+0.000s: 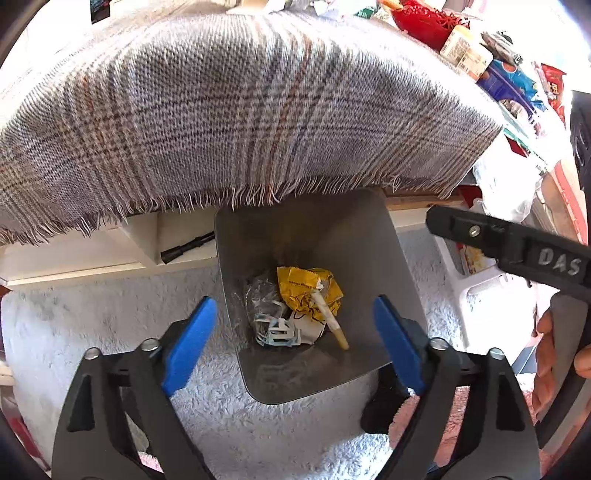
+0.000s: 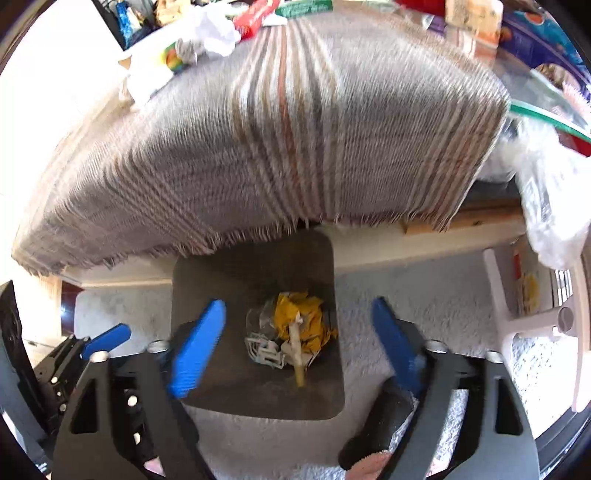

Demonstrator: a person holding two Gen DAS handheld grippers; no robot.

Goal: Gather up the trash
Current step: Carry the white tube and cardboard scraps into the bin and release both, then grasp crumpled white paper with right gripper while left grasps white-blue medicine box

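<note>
A grey waste bin (image 1: 332, 229) (image 2: 240, 266) stands on the pale carpet, partly under the table edge. At its bottom lie a crumpled yellow wrapper (image 1: 295, 288) (image 2: 314, 325), clear plastic (image 1: 258, 295), white and blue scraps (image 1: 277, 332) and a cream stick (image 1: 332, 321) (image 2: 297, 354). My left gripper (image 1: 294, 301) hovers above the bin, open, with nothing between its blue pads. My right gripper (image 2: 298, 302) hangs over the same bin, open and empty too. The right wrist view is blurred.
A fringed plaid cloth (image 1: 240, 110) (image 2: 295, 129) covers the table above the bin. Crumpled paper (image 2: 214, 29), wrappers and snack packs (image 1: 513, 81) lie along its far side. A white plastic stool (image 2: 517, 314) stands to the right. A hand (image 1: 554, 350) holds the other gripper's black body (image 1: 517, 251).
</note>
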